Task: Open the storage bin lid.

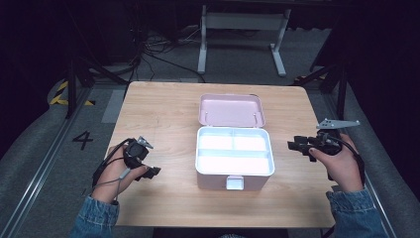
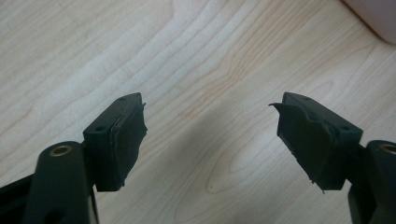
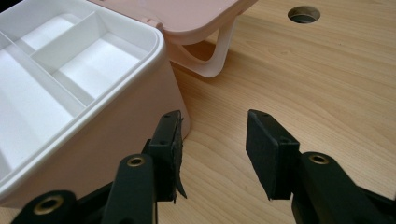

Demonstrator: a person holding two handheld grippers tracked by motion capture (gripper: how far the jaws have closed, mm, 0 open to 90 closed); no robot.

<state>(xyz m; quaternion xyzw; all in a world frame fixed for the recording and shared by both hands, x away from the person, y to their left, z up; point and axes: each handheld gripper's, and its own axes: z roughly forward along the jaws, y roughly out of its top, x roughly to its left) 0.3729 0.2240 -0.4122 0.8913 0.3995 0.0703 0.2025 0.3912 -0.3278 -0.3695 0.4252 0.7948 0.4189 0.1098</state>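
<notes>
— Where's the box?

— The pink plastic box with white divided tray (image 1: 234, 157) sits open on the wooden bench (image 1: 163, 114), between your left gripper (image 1: 146, 170) and right gripper (image 1: 300, 146); both gape, empty.

— Handling?

— Probably light, stiff, slick. Grip its wall.

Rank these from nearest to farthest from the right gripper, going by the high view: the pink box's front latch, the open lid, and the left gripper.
1. The front latch on the pink box, to the left of the right gripper and slightly nearer the person.
2. The open lid, lying back behind the box, toward the table's far side.
3. The left gripper, beyond the box at the table's left.
</notes>
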